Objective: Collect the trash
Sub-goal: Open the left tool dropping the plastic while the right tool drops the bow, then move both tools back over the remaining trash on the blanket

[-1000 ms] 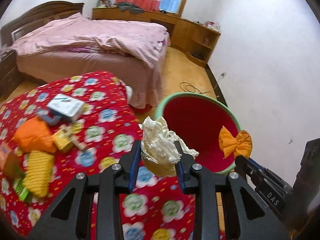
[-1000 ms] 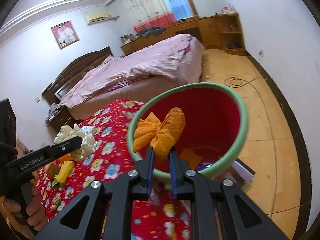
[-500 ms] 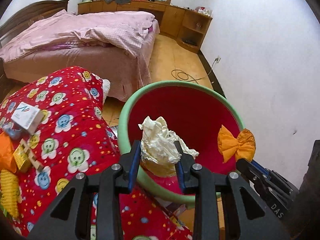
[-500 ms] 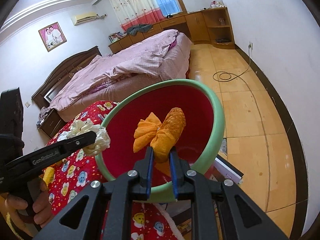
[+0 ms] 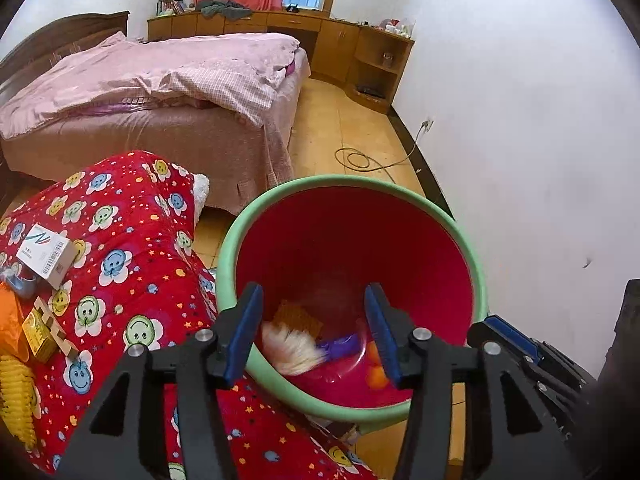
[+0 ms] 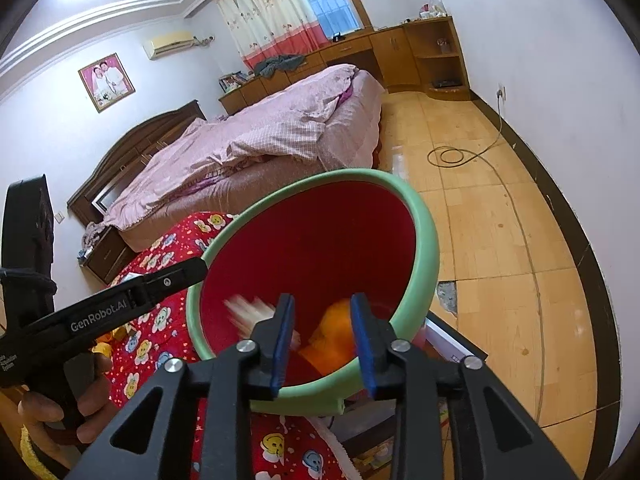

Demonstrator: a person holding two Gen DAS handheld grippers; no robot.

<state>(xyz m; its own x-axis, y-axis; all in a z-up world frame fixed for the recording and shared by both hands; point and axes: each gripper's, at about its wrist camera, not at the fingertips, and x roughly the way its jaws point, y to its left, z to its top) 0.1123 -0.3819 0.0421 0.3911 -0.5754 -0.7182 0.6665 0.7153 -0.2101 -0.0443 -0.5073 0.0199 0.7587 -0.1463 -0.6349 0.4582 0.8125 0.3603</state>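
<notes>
A red bin with a green rim stands beside the red patterned table. My left gripper is open and empty over the bin's mouth. The crumpled white paper is blurred, falling inside the bin. My right gripper is open over the bin's near rim. The orange wrapper is blurred, dropping between its fingers, and shows low in the bin in the left wrist view. Other scraps lie at the bin's bottom.
The table with the red smiley cloth holds a white box, a small yellow box, a yellow ribbed piece and an orange item. A pink bed, wooden cabinets, white wall and a floor cable lie beyond.
Both grippers have opened over the bin. The white paper and the orange wrapper have left the jaws and are falling into the bin.
</notes>
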